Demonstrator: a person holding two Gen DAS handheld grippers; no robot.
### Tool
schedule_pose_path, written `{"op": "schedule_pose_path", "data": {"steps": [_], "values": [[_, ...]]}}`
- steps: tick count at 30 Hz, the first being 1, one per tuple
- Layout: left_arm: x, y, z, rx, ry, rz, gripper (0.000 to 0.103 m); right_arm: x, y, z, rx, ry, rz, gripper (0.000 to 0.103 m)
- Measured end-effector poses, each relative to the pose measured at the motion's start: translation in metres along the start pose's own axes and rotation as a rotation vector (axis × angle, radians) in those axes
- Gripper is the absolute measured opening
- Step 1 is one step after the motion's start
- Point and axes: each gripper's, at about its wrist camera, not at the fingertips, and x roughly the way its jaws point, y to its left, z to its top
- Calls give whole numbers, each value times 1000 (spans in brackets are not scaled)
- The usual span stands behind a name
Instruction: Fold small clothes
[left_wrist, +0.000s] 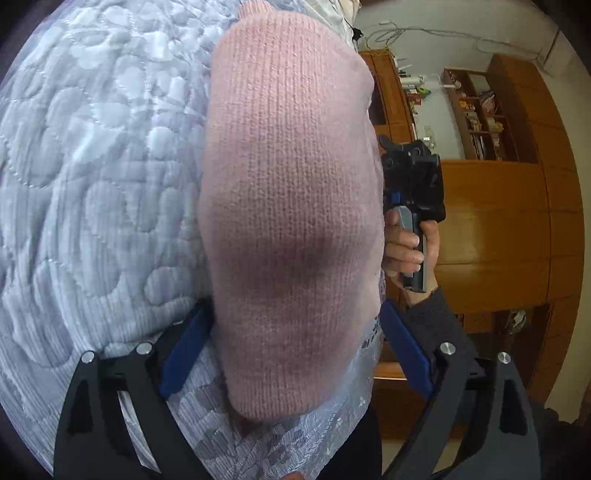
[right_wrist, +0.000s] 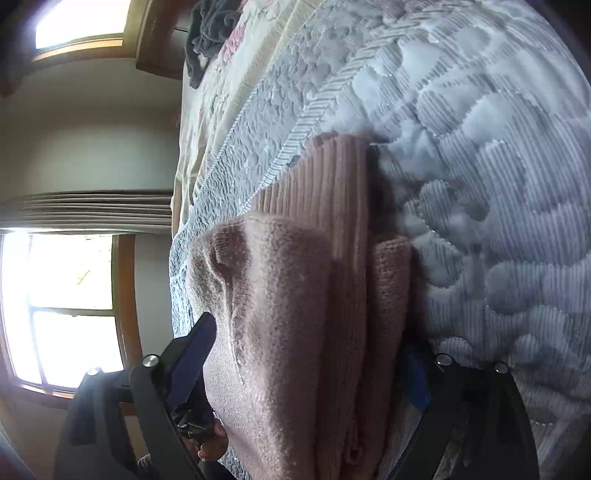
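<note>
Pink knit garment (left_wrist: 291, 221), bunched in folds, lies on the quilted lavender bedspread (left_wrist: 92, 184) and fills the gap between the spread blue pads of the left tool (left_wrist: 295, 354); whether they pinch it, cannot tell. Right tool (right_wrist: 314, 369) likewise: folded garment between parted fingers (right_wrist: 195, 354), grip not discernible. Left view shows the other hand (left_wrist: 406, 251) on its handle, wooden shelving (left_wrist: 480, 118) behind.

Pink ribbed knit garment (left_wrist: 291, 206) at centre; pale lavender floral-stitched quilt (left_wrist: 92, 184) at left; blue finger pads (left_wrist: 184, 354) at bottom.
</note>
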Motion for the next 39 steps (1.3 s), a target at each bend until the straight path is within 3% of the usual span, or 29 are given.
{"op": "schedule_pose_path", "data": {"steps": [5, 7, 8, 9, 11, 12, 13, 19, 31, 39], "values": [[19, -10, 2, -11, 3, 62, 92, 8, 7, 5, -2, 1, 6, 89], [22, -16, 1, -8, 3, 113, 90, 10, 7, 5, -1, -4, -2, 83], [24, -20, 2, 1, 4, 142, 88, 9, 6, 4, 0, -4, -6, 74], [26, -24, 3, 6, 10, 188, 78, 4, -1, 1, 8, -6, -4, 62], [25, -25, 3, -19, 8, 222, 64, 1, -7, 1, 16, -20, 9, 51], [24, -24, 5, -43, 11, 222, 53, 1, -6, 0, 12, -28, 8, 49], [22, -24, 6, -57, 12, 220, 47, 1, -4, -1, 5, -37, 7, 48], [16, -49, 7, -16, 9, 267, 34, -5, 11, -6, -7, -78, 6, 44], [-47, -93, -22, 57, -36, 312, 30, 0, 77, -37, -63, -72, 53, 43], [-117, -92, -88, 35, -80, 360, 30, 62, 123, -103, -75, 15, 118, 43]]}}
